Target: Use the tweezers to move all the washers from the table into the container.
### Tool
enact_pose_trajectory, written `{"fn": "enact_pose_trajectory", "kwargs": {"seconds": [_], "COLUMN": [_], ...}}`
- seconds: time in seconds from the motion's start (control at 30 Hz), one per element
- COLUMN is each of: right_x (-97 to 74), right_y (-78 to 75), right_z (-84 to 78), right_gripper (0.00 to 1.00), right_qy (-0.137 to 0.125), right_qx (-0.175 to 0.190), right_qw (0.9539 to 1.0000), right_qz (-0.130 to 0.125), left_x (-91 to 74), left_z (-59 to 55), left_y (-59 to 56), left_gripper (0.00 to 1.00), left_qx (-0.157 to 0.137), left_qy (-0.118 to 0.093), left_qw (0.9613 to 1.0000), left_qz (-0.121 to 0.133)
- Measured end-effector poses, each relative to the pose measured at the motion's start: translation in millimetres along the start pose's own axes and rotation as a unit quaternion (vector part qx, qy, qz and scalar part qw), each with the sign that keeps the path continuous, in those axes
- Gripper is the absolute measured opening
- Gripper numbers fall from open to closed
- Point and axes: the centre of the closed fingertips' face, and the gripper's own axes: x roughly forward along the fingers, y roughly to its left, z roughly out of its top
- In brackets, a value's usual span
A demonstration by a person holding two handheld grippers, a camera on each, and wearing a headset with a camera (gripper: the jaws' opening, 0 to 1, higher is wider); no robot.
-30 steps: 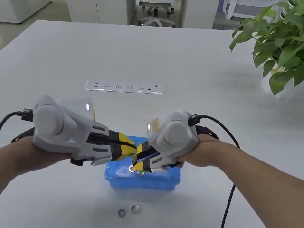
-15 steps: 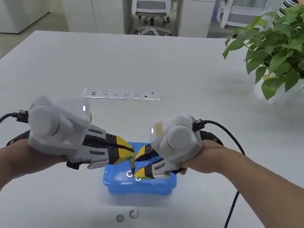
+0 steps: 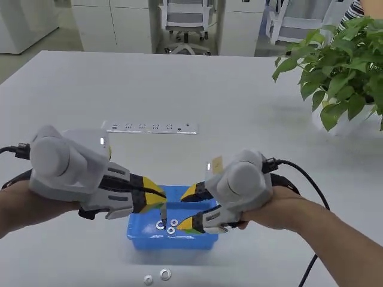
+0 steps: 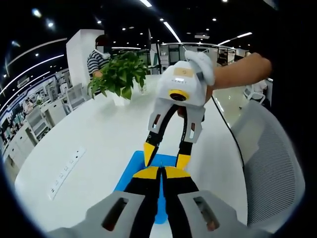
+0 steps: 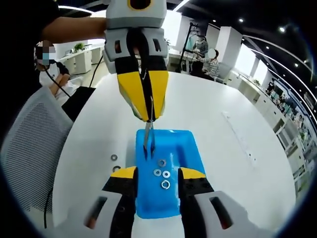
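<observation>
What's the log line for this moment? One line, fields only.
left gripper: shut on tweezers, tips over container | right gripper: open | washers in container: four | loose washers on table: two

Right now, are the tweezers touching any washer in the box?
Apart: the right gripper view shows bare container floor between the tweezers and the nearest washer.

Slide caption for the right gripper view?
The left gripper holds tweezers over the blue container with four washers inside; two washers lie on the table beside it.
</observation>
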Motion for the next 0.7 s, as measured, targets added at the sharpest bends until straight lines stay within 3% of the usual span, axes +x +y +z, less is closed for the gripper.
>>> {"fn": "enact_pose_trajectory", "kwargs": {"seconds": [0.4, 0.7], "right_x": [-25.0, -38.5], "right_y": [3.1, 8.8], "right_z": [-21.3, -34.9], "right_gripper": [0.45, 0.54], "right_qy": [0.008, 0.01], "right_qx": [0.051, 0.091], "right_qw": [0.9979, 0.9936], "right_qz": [-0.04, -0.066], "left_x": [-4.7, -8.3], "left_z": [11.1, 13.1], "left_y": [-9.6, -15.5], "left_gripper": [0.05, 0.05], "left_qx": [0.007, 0.01], "left_qy": [-0.004, -0.003], "left_qw": [0.9999, 0.9999], "left_qz": [-0.007, -0.011]}}
